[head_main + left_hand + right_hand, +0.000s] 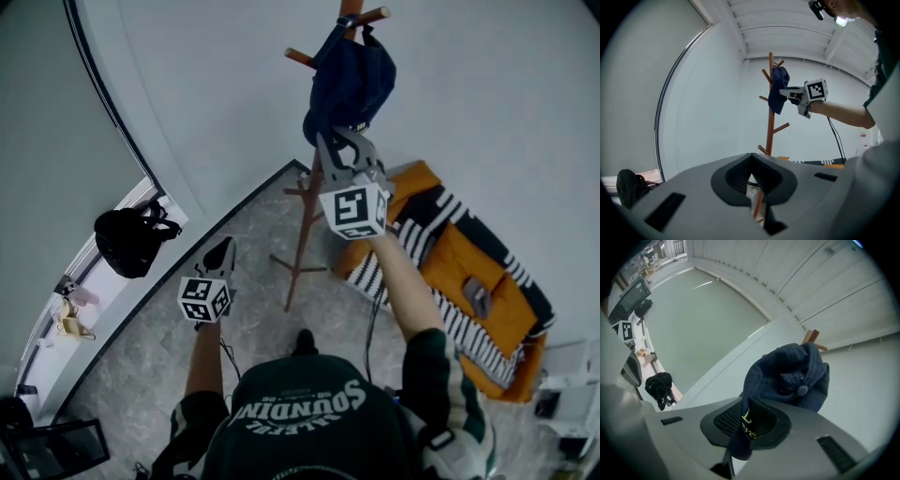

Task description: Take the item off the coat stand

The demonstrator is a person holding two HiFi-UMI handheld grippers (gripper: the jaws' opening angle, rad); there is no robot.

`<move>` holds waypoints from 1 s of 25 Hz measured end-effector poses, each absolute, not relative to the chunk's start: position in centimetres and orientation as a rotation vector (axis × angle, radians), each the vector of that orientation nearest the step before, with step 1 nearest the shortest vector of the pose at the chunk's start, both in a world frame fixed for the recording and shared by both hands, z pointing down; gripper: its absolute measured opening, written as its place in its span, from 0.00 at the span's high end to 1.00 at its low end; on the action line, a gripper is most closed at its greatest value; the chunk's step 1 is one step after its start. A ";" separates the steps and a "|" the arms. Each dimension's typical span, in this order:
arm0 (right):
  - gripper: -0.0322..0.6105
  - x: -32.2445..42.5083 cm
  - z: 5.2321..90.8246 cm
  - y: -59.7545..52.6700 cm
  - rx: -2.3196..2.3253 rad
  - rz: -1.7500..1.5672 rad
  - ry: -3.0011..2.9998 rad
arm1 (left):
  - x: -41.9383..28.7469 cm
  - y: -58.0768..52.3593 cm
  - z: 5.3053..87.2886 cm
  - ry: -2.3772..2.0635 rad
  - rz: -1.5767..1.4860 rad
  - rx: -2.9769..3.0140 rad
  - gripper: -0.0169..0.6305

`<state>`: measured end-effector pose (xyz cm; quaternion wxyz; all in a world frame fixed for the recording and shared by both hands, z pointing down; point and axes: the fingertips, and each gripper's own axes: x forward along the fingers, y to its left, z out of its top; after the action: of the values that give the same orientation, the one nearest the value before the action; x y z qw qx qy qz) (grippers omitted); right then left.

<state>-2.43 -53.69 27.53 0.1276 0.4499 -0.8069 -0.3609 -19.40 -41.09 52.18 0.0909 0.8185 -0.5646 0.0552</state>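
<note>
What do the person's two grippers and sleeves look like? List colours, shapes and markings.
Both the left gripper and right gripper have grey bodies, black ribbed pads and a white cube with black square markers. The sleeves are dark green with white stripes.

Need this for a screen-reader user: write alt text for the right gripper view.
The right claw is shut on the edge of a dark blue cap hanging from a wooden coat stand. A black bag sits far left.
</note>
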 end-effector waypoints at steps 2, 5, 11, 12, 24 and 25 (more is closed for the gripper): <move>0.90 -2.2 27.4 -53.6 1.317 -1.061 -2.351 | -19.3 -41.1 52.3 -1.674 0.163 2.434 0.97; 0.90 -2.0 26.8 -53.4 1.320 -1.076 -2.336 | -19.2 -41.1 52.3 -1.669 0.164 2.437 0.97; 0.90 -1.5 25.0 -53.0 1.346 -1.132 -2.302 | -19.4 -41.1 52.3 -1.671 0.160 2.434 0.97; 0.90 -1.4 24.6 -52.9 1.351 -1.144 -2.298 | -19.5 -41.1 52.3 -1.671 0.160 2.433 0.97; 0.90 0.2 22.3 -51.4 1.422 -1.227 -2.246 | -19.5 -41.0 52.6 -1.649 0.176 2.447 0.97; 0.90 0.4 22.1 -51.2 1.429 -1.233 -2.245 | -19.4 -40.9 52.6 -1.645 0.177 2.451 0.97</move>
<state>0.39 -51.17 22.10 0.1042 0.4846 -0.7613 -0.4180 -19.38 -40.93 52.62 0.0922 0.8253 -0.5539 0.0596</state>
